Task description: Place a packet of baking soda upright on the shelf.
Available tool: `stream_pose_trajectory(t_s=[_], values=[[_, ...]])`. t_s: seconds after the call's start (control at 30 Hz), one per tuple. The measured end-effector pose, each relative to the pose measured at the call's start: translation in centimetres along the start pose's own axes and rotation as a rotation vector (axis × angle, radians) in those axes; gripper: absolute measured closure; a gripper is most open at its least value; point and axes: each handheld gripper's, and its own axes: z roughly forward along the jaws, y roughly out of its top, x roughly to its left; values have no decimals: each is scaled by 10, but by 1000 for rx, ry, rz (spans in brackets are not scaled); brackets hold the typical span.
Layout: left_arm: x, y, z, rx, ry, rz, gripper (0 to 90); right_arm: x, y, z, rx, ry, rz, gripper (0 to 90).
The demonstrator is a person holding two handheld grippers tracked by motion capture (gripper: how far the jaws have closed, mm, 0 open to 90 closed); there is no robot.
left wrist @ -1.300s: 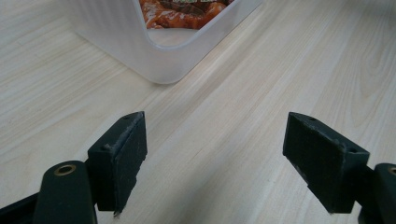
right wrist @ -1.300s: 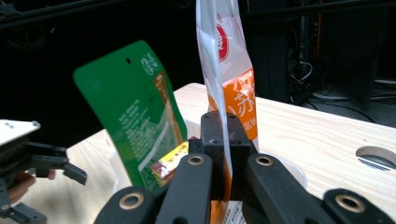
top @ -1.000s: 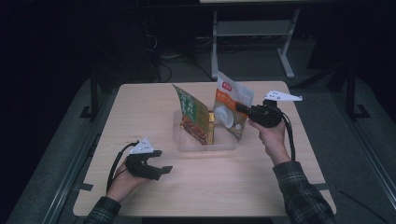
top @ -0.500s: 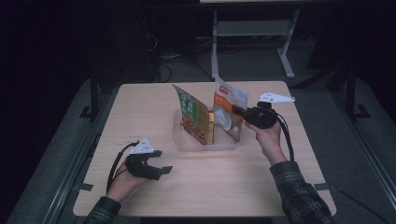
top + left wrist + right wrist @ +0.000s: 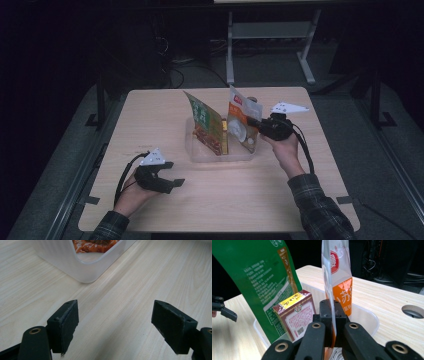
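Observation:
A clear plastic bin [image 5: 196,150] stands at the table's middle. A green pouch [image 5: 202,120] leans upright in it, beside a small red-brown box [image 5: 295,315]. My right gripper [image 5: 252,121] comes in from the right and is shut on the edge of an orange-and-white pouch [image 5: 241,120], which it holds upright over the bin's right half. In the right gripper view the jaws [image 5: 331,315] pinch that orange pouch [image 5: 338,282] with the green pouch [image 5: 259,272] to its left. My left gripper [image 5: 175,184] rests near the front left, open and empty [image 5: 115,322], pointing at the bin's corner [image 5: 75,267].
A round hole [image 5: 413,311] is cut in the tabletop behind the bin. Bare wood lies between the left gripper and the bin. The table's front edge is close to both forearms. Dark floor and a metal stand [image 5: 270,45] are beyond the far edge.
My right gripper, with the orange pouch in it, has shifted a little to the left toward the bin. The left gripper has stayed where it was.

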Motion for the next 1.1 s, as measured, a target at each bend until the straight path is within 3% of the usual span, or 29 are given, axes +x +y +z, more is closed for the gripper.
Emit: stream_pose_trajectory(t_s=[0.3,0.53,0.7,0.8,1.03,1.1], values=[[-1,0,2,15,-4,13,215,-6,-9,-4,42,-6,1,864],[0,1,3,20,-8,12,214,-4,-7,-9,81,-11,1,526],[0,1,5,10,-10,-1,214,-3,-9,-14,154,-21,5,326],[1,2,6,-3,-28,-14,214,-4,-11,-17,170,-8,10,261],[2,2,5,-5,-31,-16,212,-2,-11,-30,188,8,-1,219],[1,2,4,-6,-32,-13,211,-1,-13,-34,170,14,-9,220]])
